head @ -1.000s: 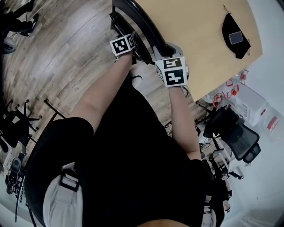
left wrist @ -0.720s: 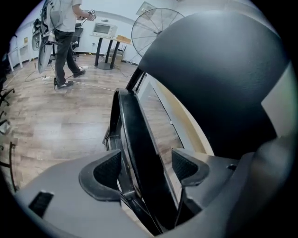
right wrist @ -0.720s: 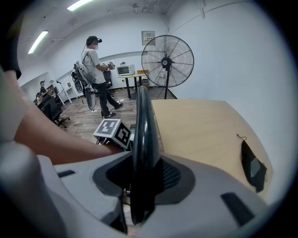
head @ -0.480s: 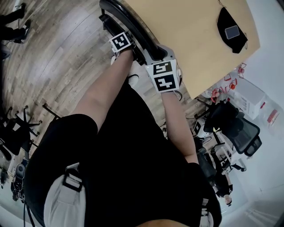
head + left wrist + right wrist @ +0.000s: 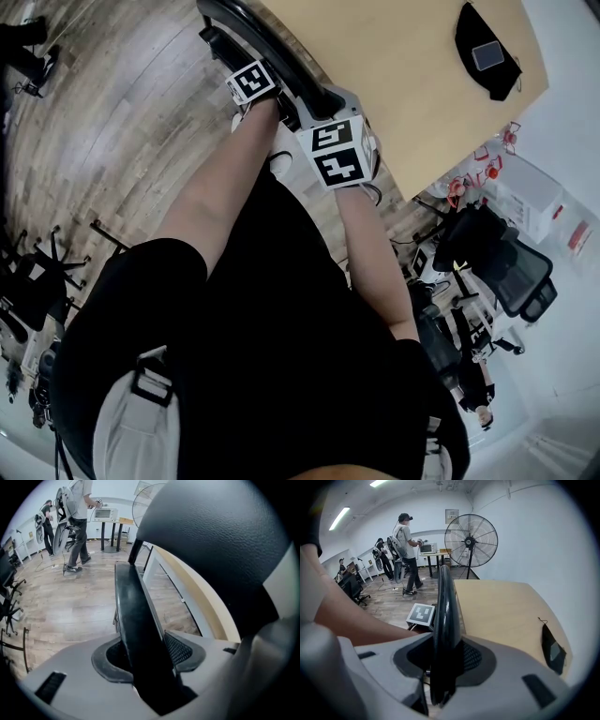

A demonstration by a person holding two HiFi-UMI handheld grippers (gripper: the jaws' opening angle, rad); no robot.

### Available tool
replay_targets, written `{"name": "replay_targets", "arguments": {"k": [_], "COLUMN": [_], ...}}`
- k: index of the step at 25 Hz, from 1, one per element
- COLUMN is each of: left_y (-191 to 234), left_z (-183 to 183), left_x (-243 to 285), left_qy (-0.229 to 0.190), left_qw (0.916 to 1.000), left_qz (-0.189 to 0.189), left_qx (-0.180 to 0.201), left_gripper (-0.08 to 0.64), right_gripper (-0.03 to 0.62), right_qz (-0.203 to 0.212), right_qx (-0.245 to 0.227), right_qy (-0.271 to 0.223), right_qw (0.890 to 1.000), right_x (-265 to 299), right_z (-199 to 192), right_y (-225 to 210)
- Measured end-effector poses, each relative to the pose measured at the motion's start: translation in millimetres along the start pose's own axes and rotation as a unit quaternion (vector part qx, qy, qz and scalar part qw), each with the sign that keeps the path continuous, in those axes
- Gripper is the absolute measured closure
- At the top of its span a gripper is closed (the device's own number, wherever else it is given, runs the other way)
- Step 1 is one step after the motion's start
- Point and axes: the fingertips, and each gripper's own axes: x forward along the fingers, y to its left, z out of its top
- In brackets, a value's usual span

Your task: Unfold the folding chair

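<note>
Right gripper view: fingers [image 5: 474, 659] on chair [image 5: 445, 606]

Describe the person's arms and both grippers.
The left gripper and right gripper have pale grey moulded bodies and dark-rimmed fingers with black mesh-textured pads. Each carries a white cube with black square markers. The arms are bare below short black sleeves. The left fingers have just been closing on the black edge of the folding chair.

We see wood-plank floor [image 5: 122, 103], white walls [image 5: 525, 536], ceiling strip light [image 5: 339, 518] lit. Tan counter [image 5: 403, 56] carries black pouch [image 5: 486, 47]. Pedestal fan [image 5: 470, 541] stands beyond counter. We note black office chair [image 5: 511, 272] at room edge, people [image 5: 405, 550] standing by far small table [image 5: 436, 554].
</note>
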Motion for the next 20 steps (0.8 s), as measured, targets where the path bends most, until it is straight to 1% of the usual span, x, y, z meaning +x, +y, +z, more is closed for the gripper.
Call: {"name": "replay_targets", "arguments": {"k": [3,6,10,11,13,17,20], "left_y": [9.0,14.2,5.1,5.6,8.9,8.6,12.9], "left_z": [9.4,12.2,2.9,1.6,1.4,0.0,-1.5], "left_x": [-4.5,-6.6,-18.9,-20.0,-21.4,-23.8,-21.7], "left_qy": [-0.025,-0.039,-0.025,-0.024,-0.028,-0.037,-0.048], "left_qw": [0.9993,0.9986,0.9992,0.9991,0.9989,0.9978,0.9968], "left_qz": [0.013,0.008,-0.028,-0.032,-0.035,-0.055,-0.063], "left_qx": [0.026,0.034,0.017,0.013,0.011,0.004,0.006], "left_gripper": [0.356,0.358,0.359,0.359,0.359,0.363,0.364], "right_gripper": [0.465,0.465,0.465,0.465,0.465,0.465,0.465], "right_qz": [-0.003,-0.006,-0.006,-0.005,-0.003,0.000,0.004], "right_qx": [-0.003,-0.009,-0.014,-0.017,-0.022,-0.032,-0.042], "right_qy": [-0.004,-0.009,-0.016,-0.018,-0.025,-0.040,-0.050], "right_qw": [1.000,1.000,1.000,1.000,0.999,0.999,0.998], "right_x": [-0.1,1.0,-0.9,-1.3,-1.8,-2.8,-4.4], "right_z": [-1.5,-0.5,-2.2,-2.3,-1.9,-2.8,-4.3], "right_y": [-0.7,-1.4,1.1,3.3,7.9,13.1,19.2]}}
